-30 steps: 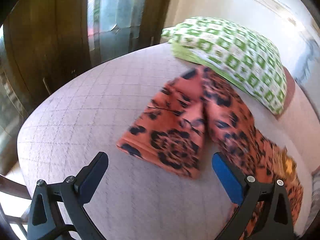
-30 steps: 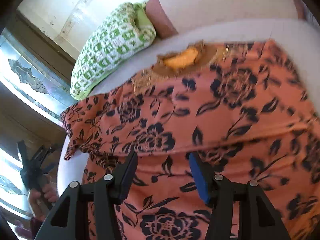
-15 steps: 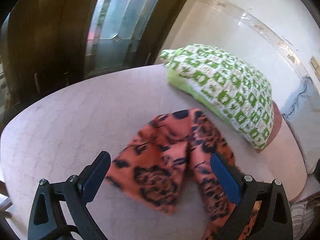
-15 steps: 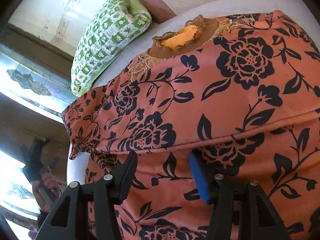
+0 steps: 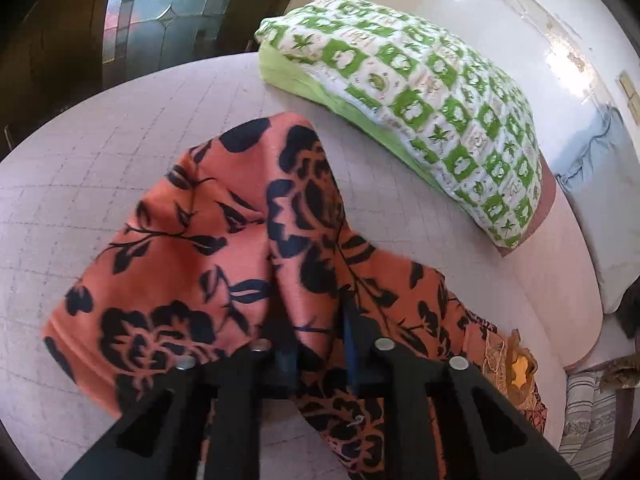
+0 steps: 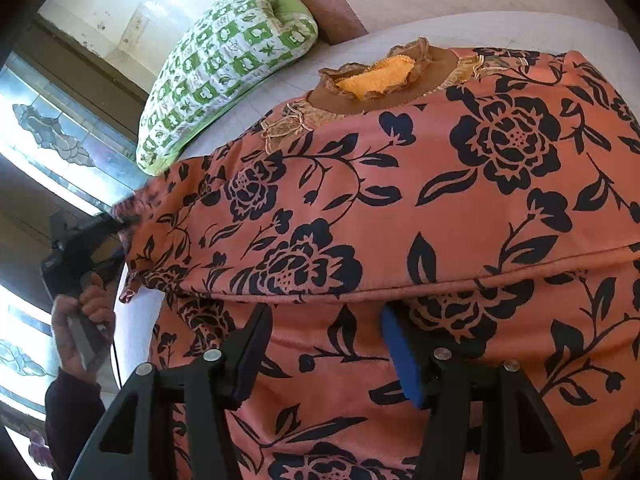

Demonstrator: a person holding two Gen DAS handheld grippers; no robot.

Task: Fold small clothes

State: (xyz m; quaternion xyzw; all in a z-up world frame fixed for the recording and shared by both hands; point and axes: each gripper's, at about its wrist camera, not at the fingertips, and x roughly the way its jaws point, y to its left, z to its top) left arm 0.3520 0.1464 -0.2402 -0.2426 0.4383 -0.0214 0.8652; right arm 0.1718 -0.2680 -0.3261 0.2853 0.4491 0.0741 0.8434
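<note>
The orange floral garment (image 5: 224, 248) lies spread on the bed (image 5: 80, 168); the left gripper (image 5: 320, 344) has just been closing and pinches its sleeve, which stretches away ahead; the right gripper (image 6: 324, 344) hovers half-open over the body, gripping nothing.

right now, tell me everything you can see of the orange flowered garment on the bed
The orange garment is soft, thin-looking cloth printed with black roses and leaves, with a brown neckline trimmed in gold lace and a yellow lining showing. It lies spread on the pale checked bedsheet, its body doubled along a fold. One sleeve reaches toward the green-and-white pillow. The left gripper has just closed on a raised bunch of that sleeve. The right gripper sits open over the body, cloth between its fingers.
</note>
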